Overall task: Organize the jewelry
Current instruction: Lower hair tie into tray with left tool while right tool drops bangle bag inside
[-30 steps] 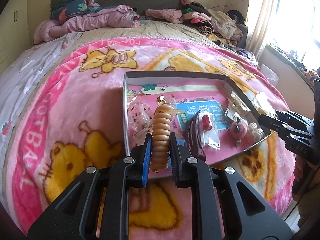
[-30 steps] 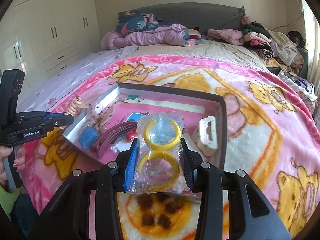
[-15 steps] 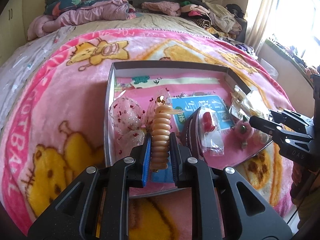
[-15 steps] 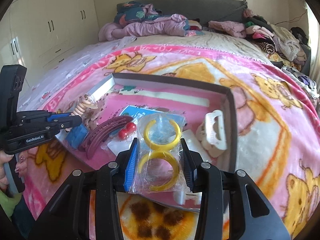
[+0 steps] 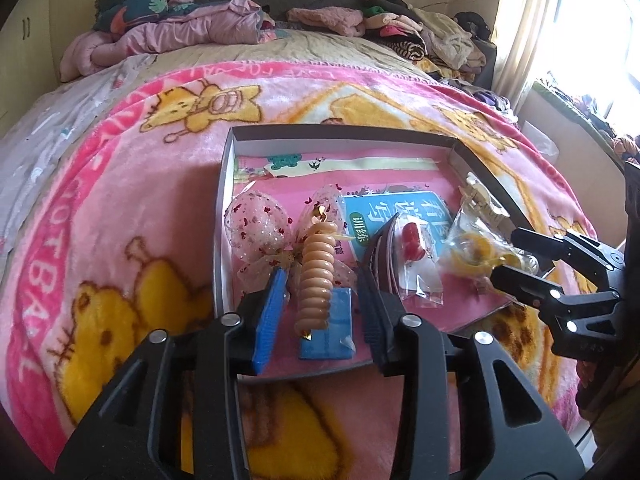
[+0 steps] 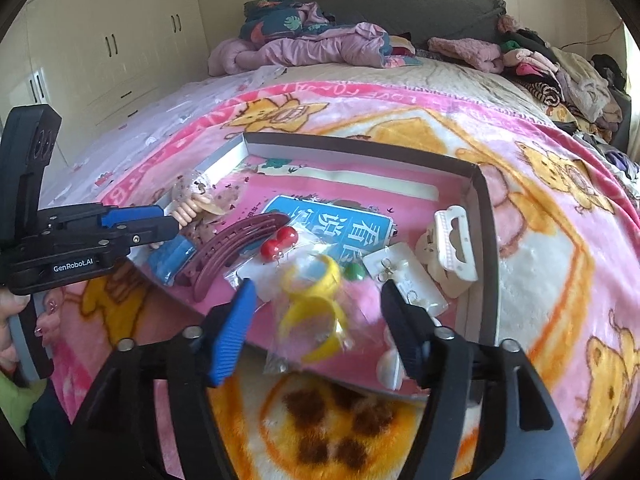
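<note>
From the left, my left tongs [image 5: 320, 300] stand open over the near left corner of the tray [image 5: 340, 133] on the bed; the spiral hair tie [image 5: 317, 271] sits between the spread fingers, and I cannot tell whether it touches either pad or is fully settled on the blue card [image 5: 328, 332] and sheer bow [image 5: 264, 228] beneath it. As I judge it, the step is letting go, so I would draw these tongs straight back and slightly up, keeping them wide, so no pad drags the coil out over the near edge. Next along lie the maroon hair clip [image 6: 236, 246], the red cherry piece [image 6: 278, 245] in its packet, and the blue booklet [image 6: 340, 228] under them. My right tongs [image 6: 316, 320] are open too, with the bag of yellow rings [image 6: 316, 300] blurred between them at the tray's near edge, seemingly released; I would back off gently, since the bag lies close to the lip and could slide onto the blanket [image 6: 560, 220]. Farther right are the earring card [image 6: 404, 276] and the white claw clip [image 6: 450, 252] against the right wall. By my count: one hair tie, one bow, one maroon clip, one cherry packet, two yellow rings in one bag, one earring card, one white clip, one tray.
</note>
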Action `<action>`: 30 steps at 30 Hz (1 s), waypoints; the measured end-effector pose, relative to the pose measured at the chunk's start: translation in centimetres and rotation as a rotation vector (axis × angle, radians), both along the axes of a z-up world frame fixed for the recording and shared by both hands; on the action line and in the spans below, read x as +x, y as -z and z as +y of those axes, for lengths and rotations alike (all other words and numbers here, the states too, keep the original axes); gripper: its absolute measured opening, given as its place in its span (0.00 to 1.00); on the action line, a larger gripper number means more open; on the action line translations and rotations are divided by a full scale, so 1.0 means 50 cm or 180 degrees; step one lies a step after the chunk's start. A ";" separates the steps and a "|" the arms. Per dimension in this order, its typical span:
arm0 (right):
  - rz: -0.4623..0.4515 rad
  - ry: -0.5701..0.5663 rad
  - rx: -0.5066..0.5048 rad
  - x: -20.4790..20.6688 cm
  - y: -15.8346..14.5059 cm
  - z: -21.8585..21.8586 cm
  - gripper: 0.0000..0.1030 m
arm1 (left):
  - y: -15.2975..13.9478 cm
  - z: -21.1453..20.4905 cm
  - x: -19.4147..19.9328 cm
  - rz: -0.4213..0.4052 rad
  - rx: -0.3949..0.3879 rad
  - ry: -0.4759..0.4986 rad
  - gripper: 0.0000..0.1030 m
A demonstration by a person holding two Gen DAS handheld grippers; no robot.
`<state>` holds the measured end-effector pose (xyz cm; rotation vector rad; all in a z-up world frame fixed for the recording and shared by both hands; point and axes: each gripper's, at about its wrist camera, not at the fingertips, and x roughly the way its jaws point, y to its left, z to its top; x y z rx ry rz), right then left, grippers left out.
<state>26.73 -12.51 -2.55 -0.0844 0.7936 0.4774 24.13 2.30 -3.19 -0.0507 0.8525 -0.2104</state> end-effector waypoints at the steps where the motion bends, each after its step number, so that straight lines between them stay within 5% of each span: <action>1: -0.0017 0.0015 0.0013 -0.006 -0.004 -0.004 0.68 | -0.004 0.001 -0.007 -0.0008 -0.0018 -0.0007 0.33; 8: -0.0134 0.0123 0.0122 -0.051 -0.037 -0.036 0.91 | -0.035 -0.008 -0.052 -0.0084 -0.0017 -0.0042 0.54; 17: -0.0264 0.0189 0.0134 -0.111 -0.072 -0.062 0.94 | -0.069 -0.028 -0.121 -0.0187 0.0035 -0.0074 0.85; 30: -0.0290 0.0217 0.0261 -0.203 -0.091 -0.080 0.94 | -0.079 -0.030 -0.223 -0.0310 -0.0003 -0.0261 0.89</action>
